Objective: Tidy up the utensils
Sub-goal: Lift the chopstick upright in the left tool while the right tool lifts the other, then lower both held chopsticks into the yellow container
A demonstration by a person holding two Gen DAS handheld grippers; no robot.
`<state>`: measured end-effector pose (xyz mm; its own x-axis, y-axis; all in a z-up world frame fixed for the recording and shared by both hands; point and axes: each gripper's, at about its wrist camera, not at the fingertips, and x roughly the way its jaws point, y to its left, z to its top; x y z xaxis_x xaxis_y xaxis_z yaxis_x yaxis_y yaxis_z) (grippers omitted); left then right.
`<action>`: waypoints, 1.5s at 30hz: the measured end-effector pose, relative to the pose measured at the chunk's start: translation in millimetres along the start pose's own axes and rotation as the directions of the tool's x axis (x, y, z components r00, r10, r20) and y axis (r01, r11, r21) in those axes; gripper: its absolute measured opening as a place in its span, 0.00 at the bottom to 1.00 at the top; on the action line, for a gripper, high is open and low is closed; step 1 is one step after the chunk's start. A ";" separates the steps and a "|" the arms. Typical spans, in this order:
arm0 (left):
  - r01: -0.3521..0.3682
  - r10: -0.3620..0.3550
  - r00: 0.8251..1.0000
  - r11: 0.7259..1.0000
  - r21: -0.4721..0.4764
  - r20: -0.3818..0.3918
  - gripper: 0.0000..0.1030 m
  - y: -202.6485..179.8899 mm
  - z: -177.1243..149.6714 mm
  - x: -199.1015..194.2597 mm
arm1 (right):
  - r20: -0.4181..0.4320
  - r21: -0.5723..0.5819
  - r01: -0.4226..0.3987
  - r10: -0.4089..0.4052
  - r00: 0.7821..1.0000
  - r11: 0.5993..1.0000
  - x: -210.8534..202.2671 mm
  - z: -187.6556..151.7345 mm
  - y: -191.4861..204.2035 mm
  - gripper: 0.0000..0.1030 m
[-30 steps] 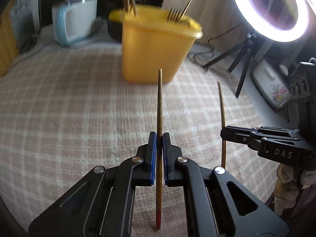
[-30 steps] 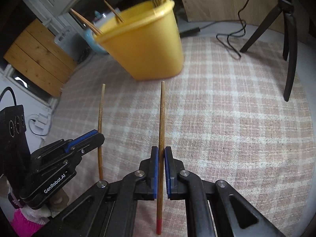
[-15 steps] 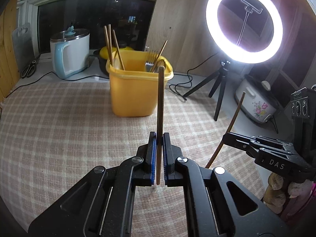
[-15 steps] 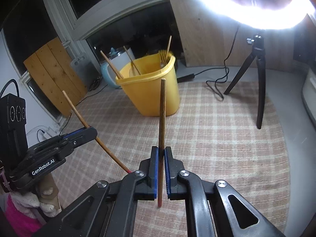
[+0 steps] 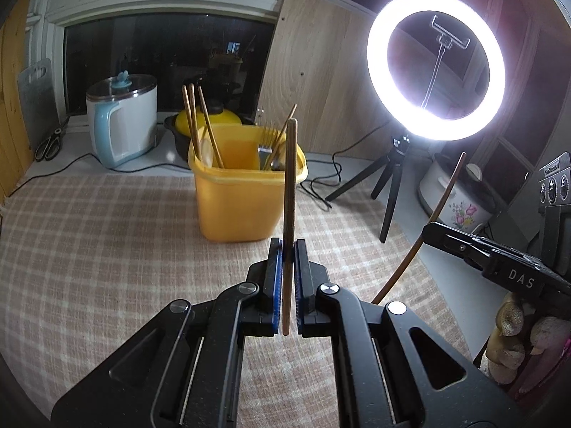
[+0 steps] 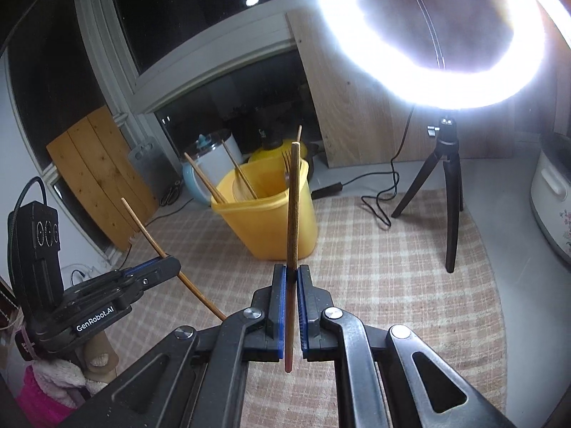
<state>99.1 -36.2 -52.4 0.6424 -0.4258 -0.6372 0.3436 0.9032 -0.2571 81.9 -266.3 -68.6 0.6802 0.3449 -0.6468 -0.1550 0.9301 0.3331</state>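
I note the yellow bin (image 5: pixel 246 192) on the worktop (image 5: pixel 107 235) already holds chopsticks and a fork (image 5: pixel 264 150), while my left claw (image 5: pixel 287 260) and right claw (image 6: pixel 289 278) each grip one chopstick (image 5: pixel 289 192), undelivered.

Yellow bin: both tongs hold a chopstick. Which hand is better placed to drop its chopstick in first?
Probably left, narrowly. Left tongs face the yellow bin squarely, on the side where its chopsticks stand; right tongs sit beyond the fork side.

Right claw (image 6: pixel 289 274) grips a chopstick (image 6: pixel 292 207) upright before the yellow bin (image 6: pixel 271 228).
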 end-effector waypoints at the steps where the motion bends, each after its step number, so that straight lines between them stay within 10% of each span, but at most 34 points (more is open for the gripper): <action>1: 0.001 -0.001 1.000 1.000 0.002 0.006 0.04 0.6 2.6 -0.9 | 0.005 -0.001 -0.001 0.001 1.000 1.000 -0.7 2.2 1.6 0.03; 30: -0.004 -0.002 0.972 1.000 0.024 0.235 0.04 32.9 120.7 -18.7 | 0.186 -0.115 0.022 0.000 0.983 0.993 11.4 100.1 53.5 0.03; 45: -0.052 0.052 0.982 0.999 0.000 0.181 0.04 59.5 132.8 30.8 | 0.247 -0.151 0.097 -0.057 0.967 0.984 45.7 132.6 74.0 0.03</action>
<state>230.3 -2.7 9.1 0.7729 -0.3812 -0.5072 0.3091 0.9244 -0.2236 196.5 -198.4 17.6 0.8439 0.2490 -0.4753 -0.1946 0.9675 0.1613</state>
